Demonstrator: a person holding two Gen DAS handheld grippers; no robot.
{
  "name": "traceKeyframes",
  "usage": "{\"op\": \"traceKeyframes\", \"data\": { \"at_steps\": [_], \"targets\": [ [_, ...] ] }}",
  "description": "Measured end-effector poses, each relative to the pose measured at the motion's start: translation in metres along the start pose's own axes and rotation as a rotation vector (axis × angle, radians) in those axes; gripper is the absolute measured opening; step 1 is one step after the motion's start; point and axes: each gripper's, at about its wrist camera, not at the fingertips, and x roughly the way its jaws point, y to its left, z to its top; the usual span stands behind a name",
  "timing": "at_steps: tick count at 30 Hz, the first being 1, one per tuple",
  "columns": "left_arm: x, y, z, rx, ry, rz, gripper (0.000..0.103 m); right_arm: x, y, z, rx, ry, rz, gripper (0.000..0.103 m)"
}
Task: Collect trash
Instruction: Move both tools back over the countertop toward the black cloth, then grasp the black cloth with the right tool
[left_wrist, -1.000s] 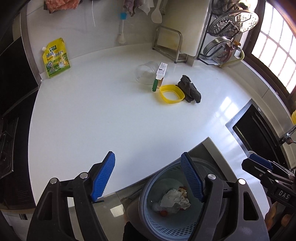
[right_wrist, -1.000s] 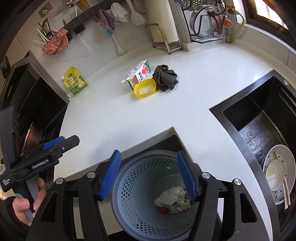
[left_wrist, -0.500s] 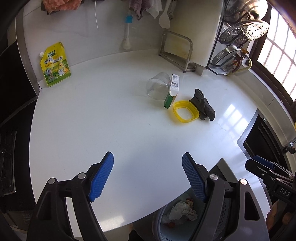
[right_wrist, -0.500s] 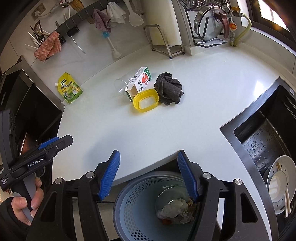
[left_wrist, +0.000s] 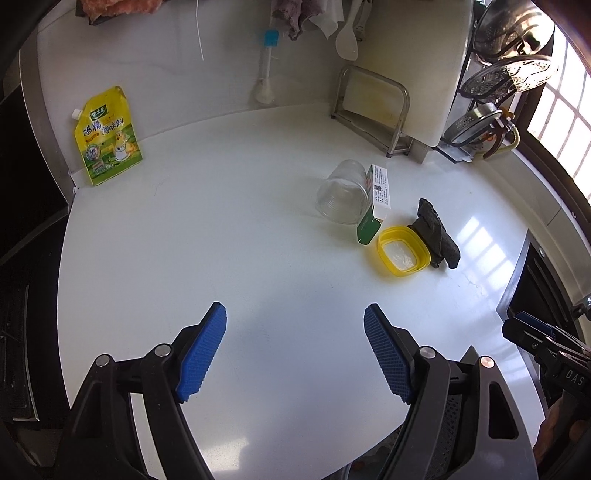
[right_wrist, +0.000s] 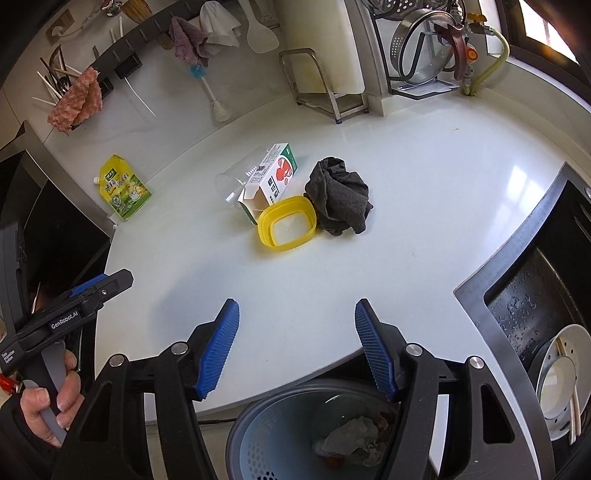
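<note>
On the white counter (left_wrist: 229, 236) lie a clear plastic cup (left_wrist: 341, 197) on its side, an open juice carton (left_wrist: 376, 195), a yellow lid (left_wrist: 402, 251) and a dark grey cloth (left_wrist: 436, 234), all close together. The same group shows in the right wrist view: cup (right_wrist: 231, 184), carton (right_wrist: 273, 177), lid (right_wrist: 288, 225), cloth (right_wrist: 340, 201). My left gripper (left_wrist: 295, 354) is open and empty above the counter's near part. My right gripper (right_wrist: 297, 349) is open and empty over the counter edge. A grey perforated bin (right_wrist: 280, 432) below holds crumpled paper (right_wrist: 351, 439).
A yellow seasoning pouch (left_wrist: 107, 136) leans on the back wall at the left. A metal rack (left_wrist: 373, 107) and a cutting board stand at the back. A black sink (right_wrist: 535, 306) with a white bowl (right_wrist: 561, 384) lies at the right. A stove is at the left.
Both grippers have risen and moved forward over the counter. The bin has slid down and mostly out of the left view. The cup, carton, lid and cloth appear closer.
</note>
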Motion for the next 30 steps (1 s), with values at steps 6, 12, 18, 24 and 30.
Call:
{"op": "traceKeyframes", "data": {
  "at_steps": [6, 12, 18, 24, 30],
  "targets": [
    [0.015, 0.008, 0.015, 0.004, 0.001, -0.008, 0.077, 0.014, -0.001, 0.016, 0.016, -0.009, -0.016, 0.063],
    [0.029, 0.016, 0.026, 0.011, 0.008, -0.016, 0.077, 0.028, 0.002, 0.027, 0.028, -0.015, -0.028, 0.063],
    [0.042, 0.022, 0.037, 0.017, 0.013, -0.023, 0.077, 0.036, 0.001, 0.038, 0.041, -0.027, -0.043, 0.063],
    [0.054, 0.024, 0.046, 0.032, 0.014, -0.035, 0.077, 0.042, -0.003, 0.048, 0.058, -0.042, -0.061, 0.064],
    [0.068, 0.023, 0.054, 0.040, 0.019, -0.050, 0.077, 0.050, -0.009, 0.055, 0.073, -0.052, -0.080, 0.064]
  ]
}}
